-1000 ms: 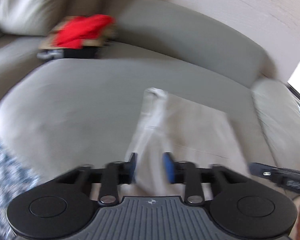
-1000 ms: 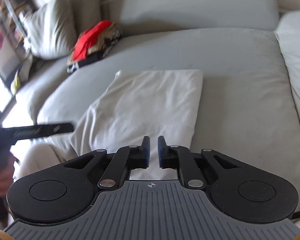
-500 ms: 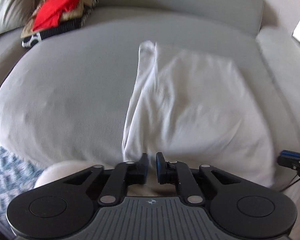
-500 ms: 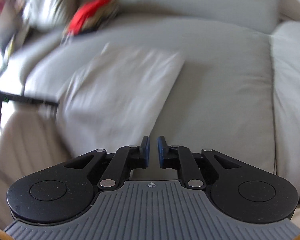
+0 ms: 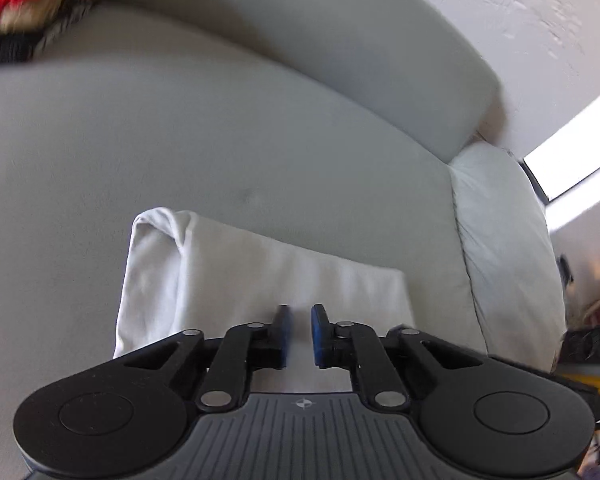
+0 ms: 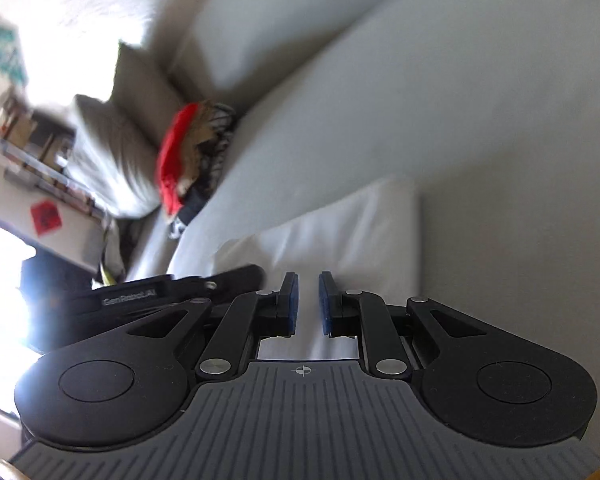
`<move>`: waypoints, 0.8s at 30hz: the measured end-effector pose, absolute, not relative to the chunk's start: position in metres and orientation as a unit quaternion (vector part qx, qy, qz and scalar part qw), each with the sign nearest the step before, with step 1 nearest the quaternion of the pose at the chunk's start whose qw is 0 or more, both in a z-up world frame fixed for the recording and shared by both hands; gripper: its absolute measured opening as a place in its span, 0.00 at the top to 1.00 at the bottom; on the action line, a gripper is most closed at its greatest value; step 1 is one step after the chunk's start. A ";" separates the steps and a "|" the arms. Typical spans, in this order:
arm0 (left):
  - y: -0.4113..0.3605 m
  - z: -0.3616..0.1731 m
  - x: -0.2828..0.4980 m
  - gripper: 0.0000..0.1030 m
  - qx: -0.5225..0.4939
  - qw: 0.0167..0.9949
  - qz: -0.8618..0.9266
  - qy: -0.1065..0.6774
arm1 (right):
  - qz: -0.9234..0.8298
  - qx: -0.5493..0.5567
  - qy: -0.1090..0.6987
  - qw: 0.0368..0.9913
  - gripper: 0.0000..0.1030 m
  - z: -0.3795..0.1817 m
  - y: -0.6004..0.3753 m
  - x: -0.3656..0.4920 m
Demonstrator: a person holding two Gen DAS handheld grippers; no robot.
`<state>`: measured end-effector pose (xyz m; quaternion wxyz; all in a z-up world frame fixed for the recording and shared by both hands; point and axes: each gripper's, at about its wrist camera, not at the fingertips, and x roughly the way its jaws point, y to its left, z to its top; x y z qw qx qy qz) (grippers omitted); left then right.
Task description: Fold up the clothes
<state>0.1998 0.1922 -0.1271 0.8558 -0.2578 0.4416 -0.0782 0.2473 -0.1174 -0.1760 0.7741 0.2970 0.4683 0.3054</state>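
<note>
Left wrist view: the left gripper hangs low over a folded white garment that lies flat on the grey sofa seat cushion. Its blue pads stand a narrow gap apart with nothing between them — released, gripping nothing. The garment's far left corner shows a rolled, layered fold; its right edge is straight. To the right, a pale pillow sits against the sofa's end, just beside the seat cushion. The back cushion runs across the top, with a textured white wall behind it. At the top left corner a pile of clothes, red on top, is cut off and blurred.

Right wrist view, tilted: the right gripper also hovers over the white garment, pads slightly parted and empty. This view shows what the other lacks — the left gripper's black body just to the left, lying over the near part of the garment, with lettering too blurred to read surely. It also gives the clothes pile in full, red over tan and dark striped pieces, well apart from the white garment and resting near a grey throw pillow. Shelves beyond are blurred. The pale pillow appears only in the left view.
</note>
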 end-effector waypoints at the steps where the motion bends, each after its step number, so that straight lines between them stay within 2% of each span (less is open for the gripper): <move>1: 0.198 -0.135 0.207 0.93 -0.270 0.853 -0.074 0.441 | 0.290 0.306 0.466 0.778 1.00 -0.185 -0.120 0.254; 4: 0.198 -0.129 0.198 0.94 -0.267 0.865 -0.039 0.424 | 0.234 0.353 0.431 0.797 1.00 -0.198 -0.135 0.267; 7: 0.198 -0.122 0.188 0.91 -0.263 0.876 -0.002 0.405 | 0.145 0.307 0.400 0.851 1.00 -0.190 -0.137 0.269; 9: 0.198 -0.117 0.182 0.92 -0.260 0.882 0.022 0.392 | 0.131 0.311 0.400 0.852 1.00 -0.187 -0.142 0.270; 10: 0.198 -0.114 0.179 0.92 -0.259 0.885 0.034 0.386 | 0.131 0.306 0.401 0.853 0.97 -0.182 -0.144 0.267; 11: 0.198 -0.112 0.176 0.94 -0.257 0.888 0.046 0.379 | 0.132 0.301 0.402 0.855 0.90 -0.178 -0.146 0.263; 12: 0.198 -0.110 0.172 0.94 -0.256 0.890 0.058 0.372 | 0.132 0.290 0.398 0.860 0.90 -0.171 -0.148 0.255; 18: 0.168 -0.100 0.128 0.77 -0.192 0.903 0.062 0.379 | 0.177 0.219 0.381 0.881 0.87 -0.126 -0.152 0.184; 19: 0.160 -0.098 0.118 0.76 -0.177 0.905 0.057 0.383 | 0.189 0.205 0.381 0.882 0.82 -0.120 -0.147 0.172; 20: 0.152 -0.097 0.109 0.76 -0.162 0.906 0.052 0.388 | 0.200 0.190 0.384 0.881 0.73 -0.115 -0.144 0.160; 21: 0.145 -0.096 0.099 0.76 -0.146 0.907 0.046 0.393 | 0.209 0.174 0.387 0.881 0.69 -0.111 -0.141 0.148; 24: 0.122 -0.092 0.071 0.76 -0.100 0.908 0.030 0.406 | 0.239 0.101 0.387 0.885 0.66 -0.100 -0.121 0.113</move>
